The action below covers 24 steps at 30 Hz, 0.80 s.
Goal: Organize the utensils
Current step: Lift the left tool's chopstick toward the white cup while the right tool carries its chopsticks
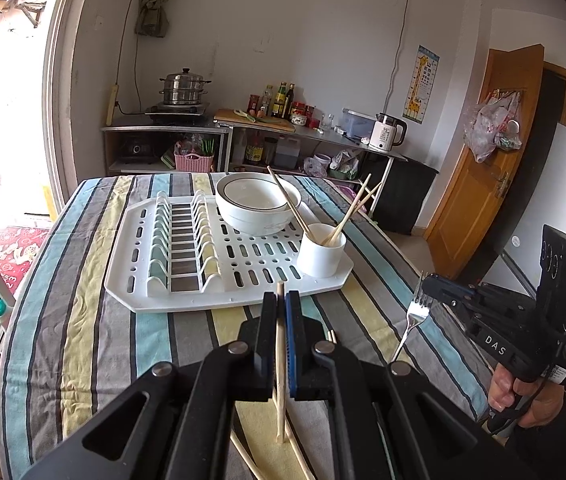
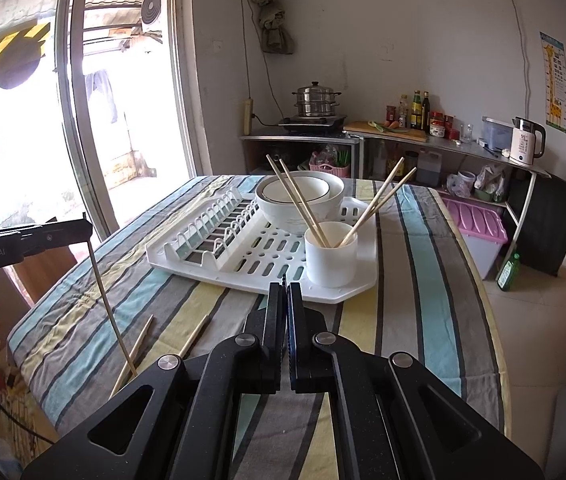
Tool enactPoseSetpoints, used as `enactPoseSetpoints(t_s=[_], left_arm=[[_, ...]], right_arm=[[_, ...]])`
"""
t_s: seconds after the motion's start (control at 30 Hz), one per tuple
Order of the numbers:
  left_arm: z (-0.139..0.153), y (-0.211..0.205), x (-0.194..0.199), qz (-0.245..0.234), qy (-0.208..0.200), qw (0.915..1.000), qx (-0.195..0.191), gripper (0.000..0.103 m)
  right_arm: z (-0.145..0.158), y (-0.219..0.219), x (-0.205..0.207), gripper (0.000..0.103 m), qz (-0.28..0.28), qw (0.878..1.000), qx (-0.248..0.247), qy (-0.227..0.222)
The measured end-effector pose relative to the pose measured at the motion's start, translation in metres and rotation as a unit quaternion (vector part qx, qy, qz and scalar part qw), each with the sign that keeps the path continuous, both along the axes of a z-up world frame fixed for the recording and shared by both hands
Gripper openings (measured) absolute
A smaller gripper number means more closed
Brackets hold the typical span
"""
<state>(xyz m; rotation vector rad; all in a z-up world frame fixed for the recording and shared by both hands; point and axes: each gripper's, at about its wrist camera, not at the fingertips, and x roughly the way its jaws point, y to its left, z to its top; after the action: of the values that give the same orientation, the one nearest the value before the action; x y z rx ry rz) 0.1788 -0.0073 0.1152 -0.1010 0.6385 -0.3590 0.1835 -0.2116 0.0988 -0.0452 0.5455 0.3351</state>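
Observation:
My left gripper [image 1: 282,296] is shut on a single wooden chopstick [image 1: 280,360] that runs upright between its pads. From the right wrist view the left gripper [image 2: 85,232] shows at the left, and the chopstick [image 2: 111,312] hangs down from it over the table. My right gripper [image 2: 285,288] is shut; in the left wrist view the right gripper [image 1: 427,282] pinches the tines of a metal fork [image 1: 417,314], whose handle hangs down. Ahead stands a white cup [image 2: 331,254] holding several chopsticks, on the near right corner of a white drying rack [image 1: 131,276].
Two stacked white bowls [image 1: 259,204] sit at the back of the rack. Loose chopsticks [image 2: 135,352] lie on the striped tablecloth [image 1: 83,320] near the front edge. A person's hand [image 1: 523,396] grips the right tool. Behind the table are a kitchen counter and a glass door.

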Motion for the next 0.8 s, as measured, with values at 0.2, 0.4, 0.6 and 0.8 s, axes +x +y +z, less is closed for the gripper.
enactPoseSetpoints(t_s=[0.2, 0.4, 0.6, 0.8], left_arm=[[0.010, -0.002, 0.003, 0.003, -0.007, 1.0000, 0.002, 0.004], [0.024, -0.012, 0.015, -0.005, -0.015, 0.9998, 0.008, 0.004], [0.040, -0.029, 0.039, -0.017, -0.022, 0.9996, 0.011, 0.004], [0.055, -0.044, 0.067, -0.026, -0.030, 0.9992, -0.002, 0.004]], right_arm=[[0.021, -0.002, -0.006, 0.002, -0.007, 0.999, 0.001, -0.031], [0.028, -0.005, 0.003, 0.002, -0.019, 0.999, -0.006, -0.042], [0.035, -0.011, 0.018, 0.002, -0.037, 0.998, -0.010, -0.055], [0.046, -0.018, 0.042, 0.002, -0.057, 0.996, -0.013, -0.068]])
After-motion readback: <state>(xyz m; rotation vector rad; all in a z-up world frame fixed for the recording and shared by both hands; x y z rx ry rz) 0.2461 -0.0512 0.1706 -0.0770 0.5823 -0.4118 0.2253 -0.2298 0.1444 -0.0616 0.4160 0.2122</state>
